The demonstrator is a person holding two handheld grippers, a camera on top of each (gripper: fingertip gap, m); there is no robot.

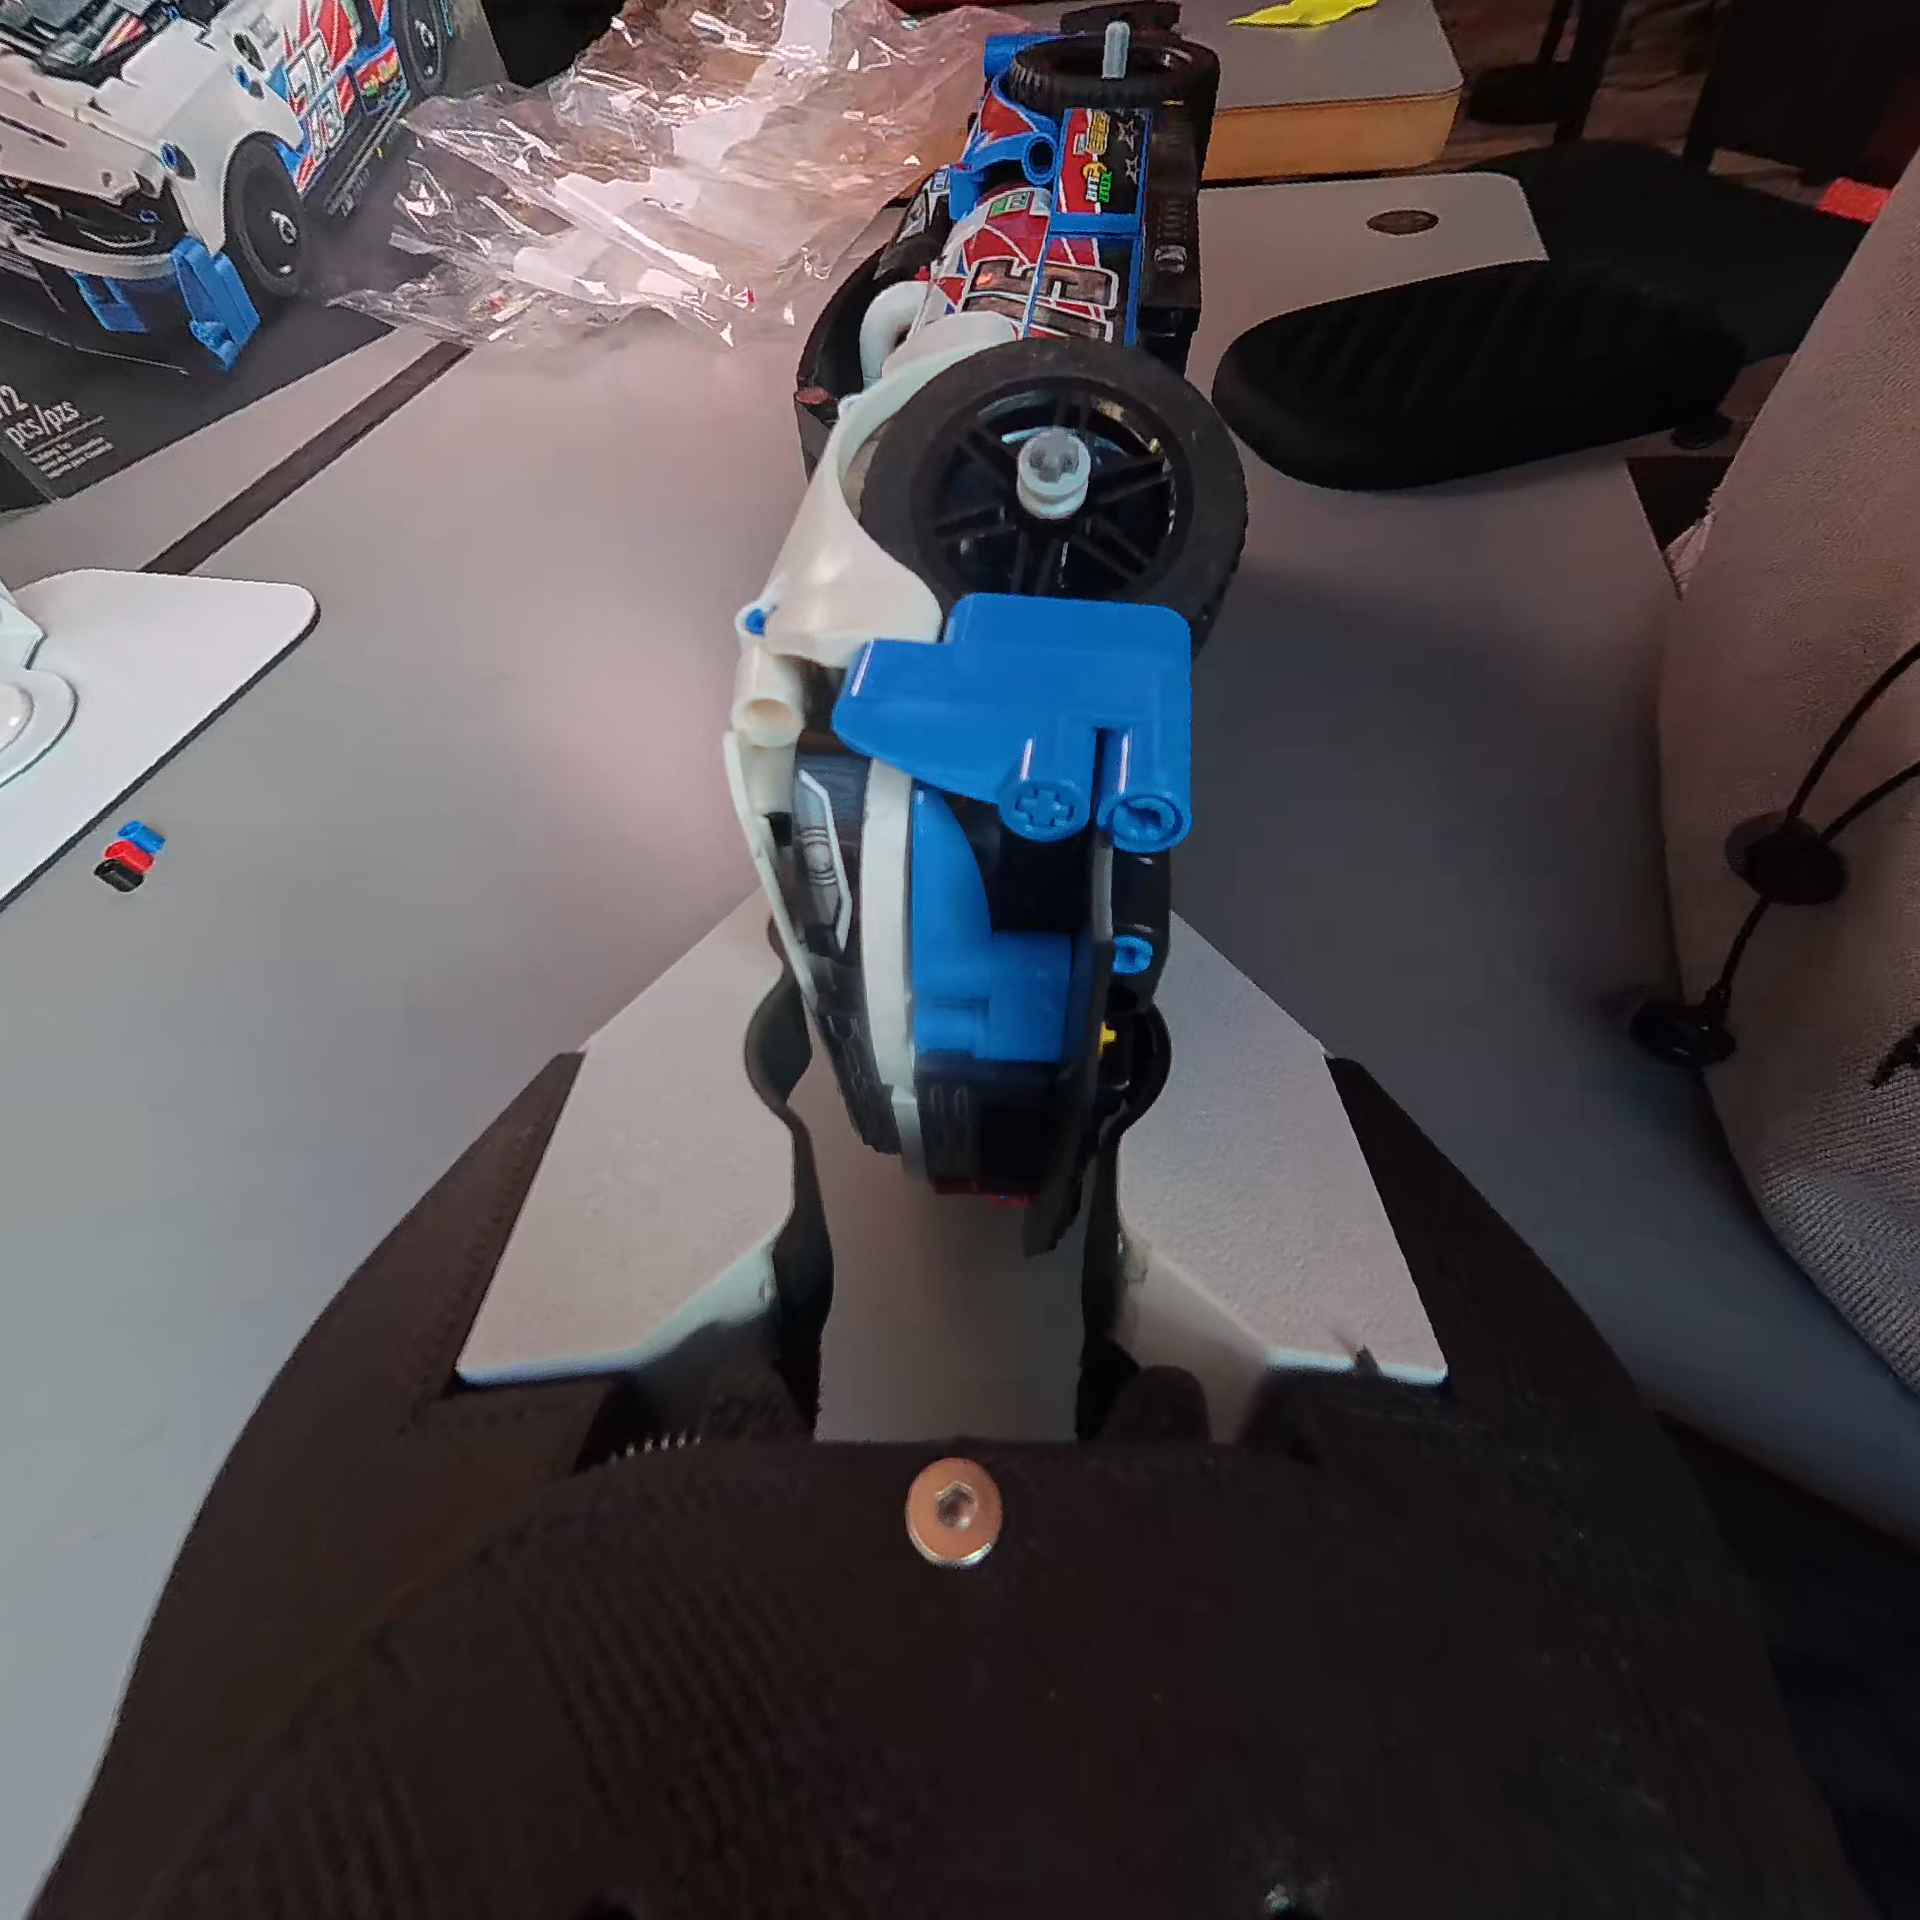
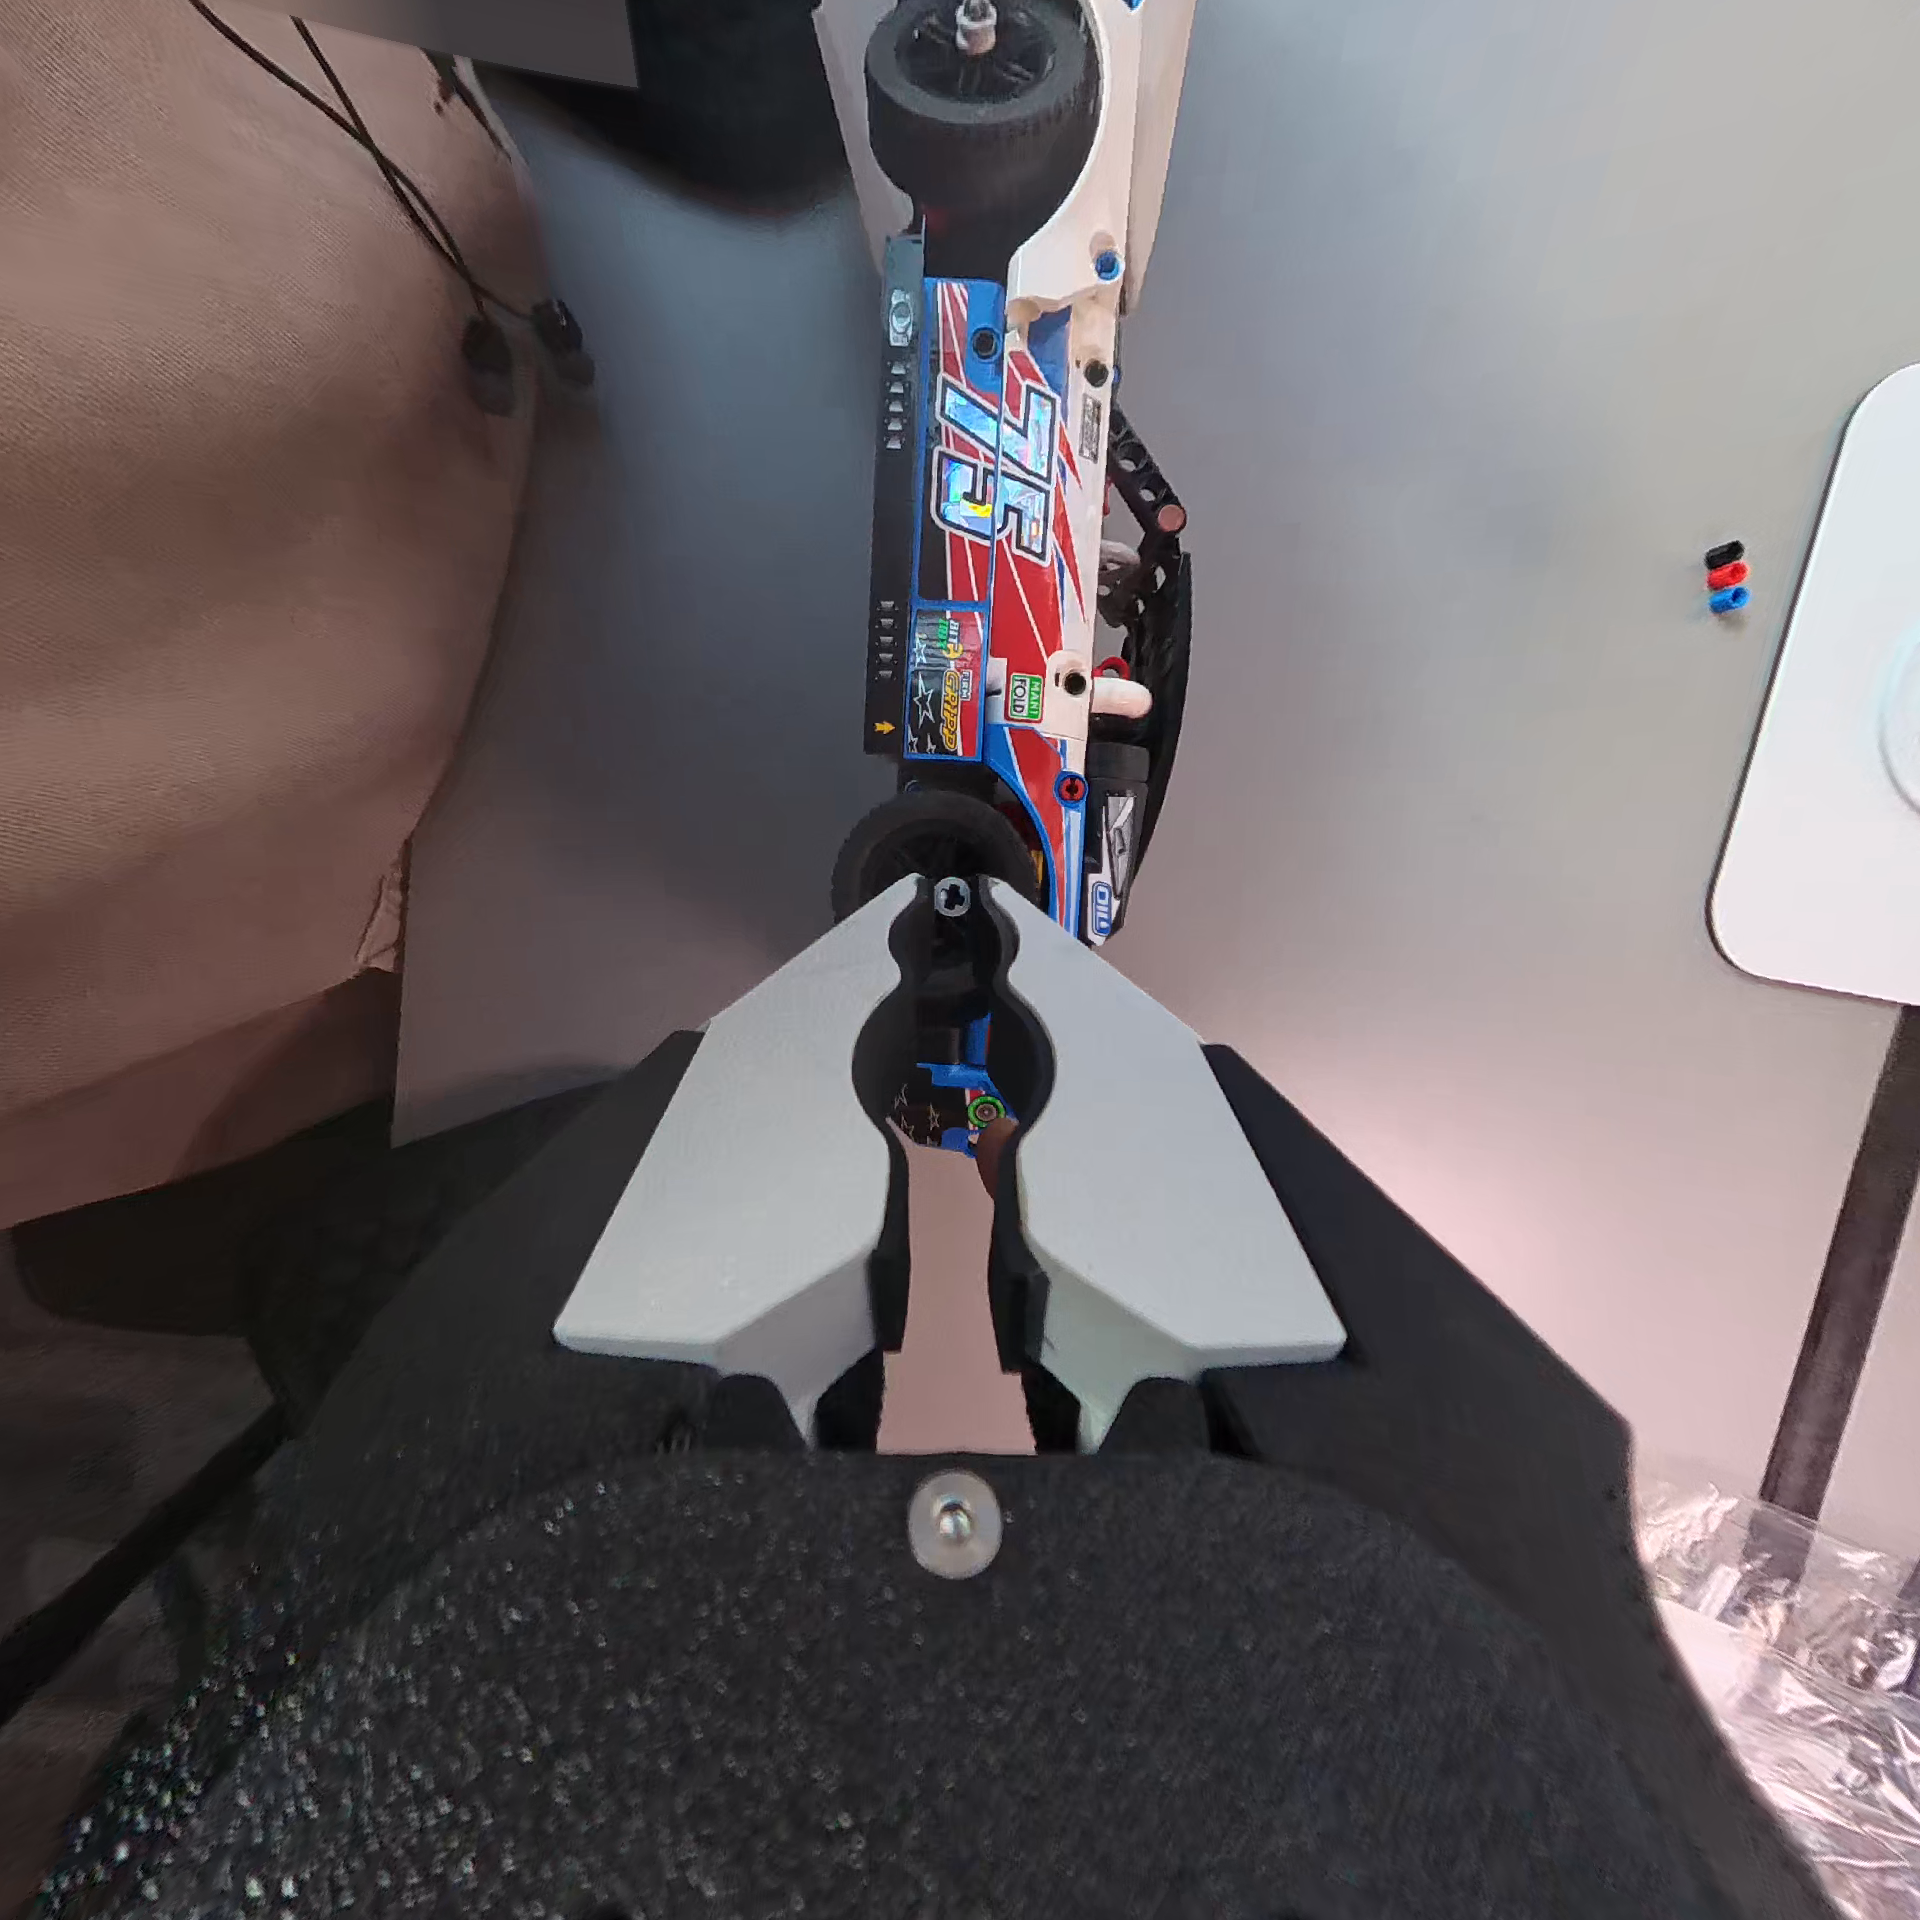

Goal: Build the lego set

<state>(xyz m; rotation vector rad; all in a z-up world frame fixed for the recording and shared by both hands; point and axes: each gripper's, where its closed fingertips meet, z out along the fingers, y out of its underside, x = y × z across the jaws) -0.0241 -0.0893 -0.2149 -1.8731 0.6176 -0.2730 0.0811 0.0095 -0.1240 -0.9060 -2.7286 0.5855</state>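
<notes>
A white, blue and red lego race car (image 1: 1023, 260) lies turned on its side above the grey table (image 1: 468, 644). My left gripper (image 1: 971, 997) is shut on the car's blue and white end, just below a blue panel piece (image 1: 1018, 686) and a black wheel (image 1: 1055, 488). In the right wrist view the car (image 2: 997, 499) stretches away from me. My right gripper (image 2: 954, 902) is shut at the car's other end, its tips closed around the grey axle end (image 2: 951, 896) of a black wheel (image 2: 914, 847).
Three small pins, blue, red and black (image 1: 130, 854), lie by a white pad (image 1: 156, 665); both show in the right wrist view too (image 2: 1727, 578) (image 2: 1829, 727). The set's box (image 1: 156, 208) and clear plastic bags (image 1: 665, 177) lie at the back left. A person's grey garment (image 1: 1787, 675) is on the right.
</notes>
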